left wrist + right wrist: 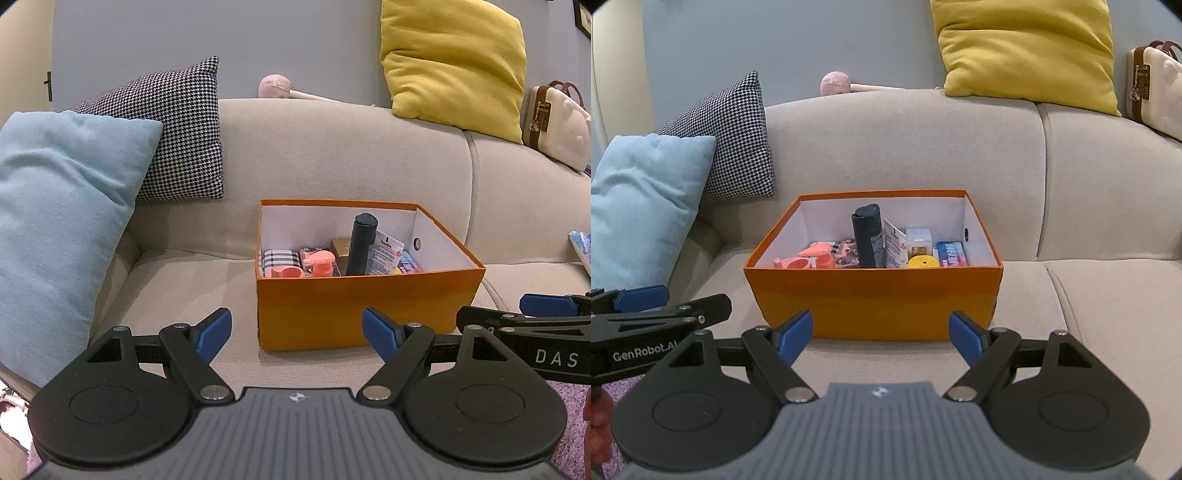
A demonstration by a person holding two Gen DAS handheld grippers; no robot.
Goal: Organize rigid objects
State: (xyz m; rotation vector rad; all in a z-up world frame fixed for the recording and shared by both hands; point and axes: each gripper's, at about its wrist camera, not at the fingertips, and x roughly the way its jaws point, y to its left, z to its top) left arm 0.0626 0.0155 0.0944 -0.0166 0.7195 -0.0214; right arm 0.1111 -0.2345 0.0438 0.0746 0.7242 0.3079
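Observation:
An orange box (354, 306) (875, 299) with white inner walls sits on the beige sofa seat. Inside it stand a dark bottle (362, 243) (867, 236), a pink heart-topped item (319, 260) (816, 253), a checked case (280, 258), a printed card (384, 254), a yellow round piece (923, 263) and a blue packet (952, 254). My left gripper (297, 332) is open and empty, a little in front of the box. My right gripper (881, 332) is also open and empty, just short of the box's front wall. Each gripper shows at the edge of the other's view.
A light blue cushion (55, 229) and a houndstooth cushion (177, 136) lean at the sofa's left. On the backrest rest a yellow cushion (454, 62), a pink mallet (277, 86) and a cream case (557, 125). A book edge (581, 251) lies at the right.

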